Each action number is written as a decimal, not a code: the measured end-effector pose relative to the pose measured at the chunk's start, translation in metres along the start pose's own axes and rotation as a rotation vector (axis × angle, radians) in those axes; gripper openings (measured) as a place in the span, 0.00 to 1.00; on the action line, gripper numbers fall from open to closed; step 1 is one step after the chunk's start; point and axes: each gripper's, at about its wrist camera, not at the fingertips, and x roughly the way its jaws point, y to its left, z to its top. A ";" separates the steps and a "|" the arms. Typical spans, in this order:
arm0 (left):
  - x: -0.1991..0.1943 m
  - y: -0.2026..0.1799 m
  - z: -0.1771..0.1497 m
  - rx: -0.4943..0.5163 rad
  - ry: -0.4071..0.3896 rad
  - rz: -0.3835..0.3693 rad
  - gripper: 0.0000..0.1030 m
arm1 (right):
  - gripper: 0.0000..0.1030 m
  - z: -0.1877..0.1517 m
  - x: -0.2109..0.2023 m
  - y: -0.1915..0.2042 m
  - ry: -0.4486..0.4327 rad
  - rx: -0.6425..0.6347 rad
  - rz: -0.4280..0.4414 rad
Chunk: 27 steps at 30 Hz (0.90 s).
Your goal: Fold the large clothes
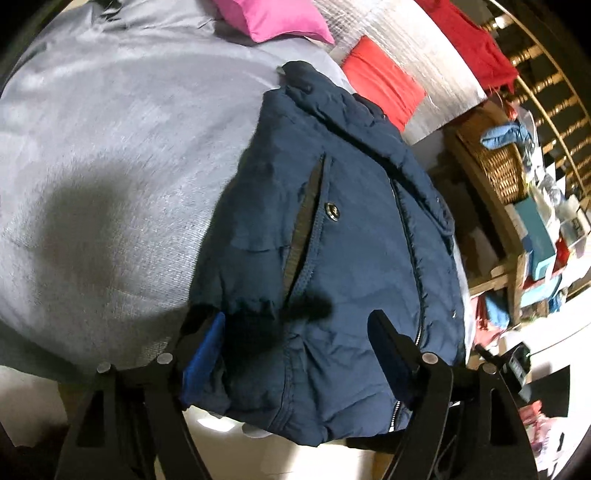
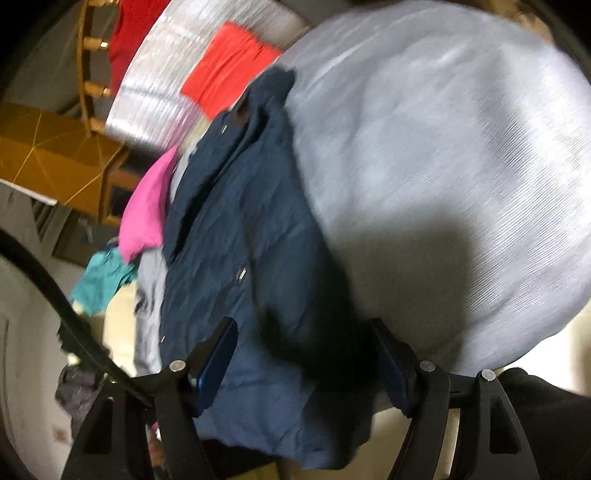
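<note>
A navy blue padded jacket (image 1: 332, 240) lies folded on a bed with a grey sheet (image 1: 110, 166), its near edge hanging over the bed's edge. My left gripper (image 1: 295, 325) is open, its fingers straddling the jacket's near hem just above the fabric. In the right wrist view the same jacket (image 2: 236, 236) lies along the sheet's (image 2: 443, 147) left side. My right gripper (image 2: 303, 332) is open over the jacket's near end. Whether either gripper touches the cloth I cannot tell.
A pink garment (image 1: 273, 18) and red garments (image 1: 384, 81) lie at the bed's far end on a silver mat (image 1: 406, 48). A wicker chair (image 1: 495, 166) and cluttered boxes (image 1: 535, 236) stand to the right. A teal cloth (image 2: 103, 277) hangs off the bed.
</note>
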 end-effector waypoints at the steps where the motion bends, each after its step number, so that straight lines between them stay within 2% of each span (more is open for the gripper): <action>1: -0.001 0.001 0.000 -0.005 -0.002 -0.010 0.76 | 0.73 -0.004 0.004 0.002 0.024 -0.011 0.012; 4: -0.003 0.000 -0.001 0.005 -0.005 -0.035 0.75 | 0.73 -0.013 0.003 0.012 0.031 -0.058 0.054; 5: -0.005 -0.002 -0.002 0.017 -0.011 -0.048 0.72 | 0.73 -0.014 0.001 0.014 0.024 -0.069 0.067; 7: -0.008 -0.005 -0.002 0.035 -0.021 -0.054 0.61 | 0.74 -0.013 -0.001 0.014 0.015 -0.067 0.082; 9: -0.008 -0.004 -0.002 0.029 -0.021 -0.052 0.61 | 0.73 -0.012 0.005 0.008 0.024 -0.041 0.054; 11: -0.005 -0.001 0.001 0.010 -0.017 -0.025 0.61 | 0.73 -0.010 0.013 0.001 0.050 -0.007 0.011; 14: -0.009 0.008 0.004 -0.042 -0.042 0.009 0.63 | 0.73 -0.011 0.017 0.002 0.056 -0.013 0.010; 16: -0.011 0.013 0.006 -0.064 -0.061 0.050 0.74 | 0.73 -0.012 0.019 0.002 0.060 -0.019 0.002; 19: -0.005 0.022 0.006 -0.109 -0.046 0.104 0.76 | 0.73 -0.009 0.023 0.000 0.070 0.002 0.007; 21: 0.007 0.021 0.003 -0.078 0.010 0.137 0.76 | 0.73 -0.008 0.022 -0.002 0.071 0.016 0.017; 23: 0.010 0.011 0.000 -0.002 0.014 0.180 0.77 | 0.73 -0.007 0.022 -0.004 0.071 0.023 0.021; 27: 0.018 -0.004 -0.006 0.094 0.049 0.180 0.76 | 0.73 -0.008 0.023 -0.003 0.070 0.011 0.012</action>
